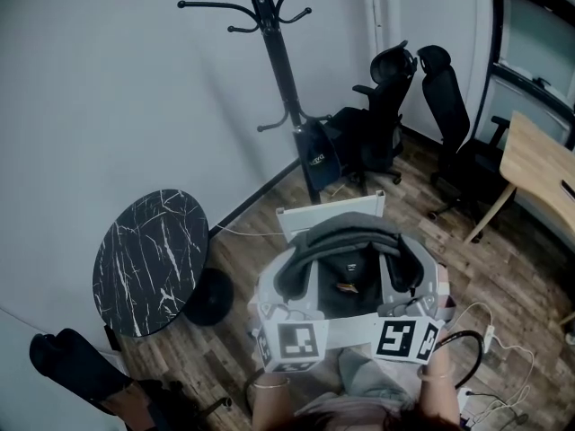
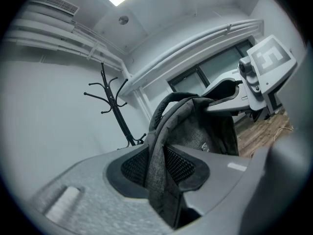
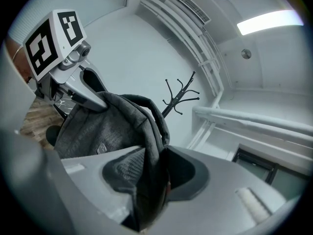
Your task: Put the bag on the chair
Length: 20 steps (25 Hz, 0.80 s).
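The left gripper and right gripper each clamp the grey bag; a coat rack stands at twelve o'clock.

Wood floor carries coat rack, office chairs, round table.

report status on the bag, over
Both shut on bag: left claw, right claw. Bag held up between them. Office chairs ahead, coat rack beside; nothing seen blocking.
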{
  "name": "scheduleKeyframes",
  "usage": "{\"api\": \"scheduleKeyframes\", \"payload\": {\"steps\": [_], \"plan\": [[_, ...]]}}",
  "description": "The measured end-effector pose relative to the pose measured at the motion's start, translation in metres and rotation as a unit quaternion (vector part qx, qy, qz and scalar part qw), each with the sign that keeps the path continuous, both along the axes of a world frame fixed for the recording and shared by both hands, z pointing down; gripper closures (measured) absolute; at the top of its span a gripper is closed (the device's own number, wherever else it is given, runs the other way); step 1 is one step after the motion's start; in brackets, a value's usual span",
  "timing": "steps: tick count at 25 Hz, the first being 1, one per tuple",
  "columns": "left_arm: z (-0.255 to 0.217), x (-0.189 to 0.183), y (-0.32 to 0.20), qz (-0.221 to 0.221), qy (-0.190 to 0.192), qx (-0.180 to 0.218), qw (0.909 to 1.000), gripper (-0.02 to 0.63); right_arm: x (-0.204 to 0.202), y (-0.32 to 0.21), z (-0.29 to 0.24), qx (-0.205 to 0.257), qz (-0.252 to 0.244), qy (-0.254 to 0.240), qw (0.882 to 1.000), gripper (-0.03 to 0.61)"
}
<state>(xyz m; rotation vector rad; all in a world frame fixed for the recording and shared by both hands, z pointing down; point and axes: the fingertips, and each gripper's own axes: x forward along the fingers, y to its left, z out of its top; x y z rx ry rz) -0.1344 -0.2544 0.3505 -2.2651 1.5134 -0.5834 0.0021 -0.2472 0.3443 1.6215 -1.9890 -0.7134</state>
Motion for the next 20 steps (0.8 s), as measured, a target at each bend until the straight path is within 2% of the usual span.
{"api": "scheduleKeyframes", "payload": {"steps": [6,11,20], "plan": [[0.023,0.001,-0.008,-0.009,-0.007,-0.012,0.9999,0.504,0.005,-0.007,0.016,-0.013,-0.004,-0.001,1.0,0.451],[0.031,-0.009,-0.057,-0.012,-0.001,-0.035,0.9993,0.505,-0.005,-0.055,0.023,-0.033,-0.008,0.005,0.999,0.453],[0.063,-0.009,-0.094,-0.019,-0.006,-0.069,0.9974,0.506,-0.005,-0.094,0.056,-0.06,-0.019,0.011,0.998,0.454]]}}
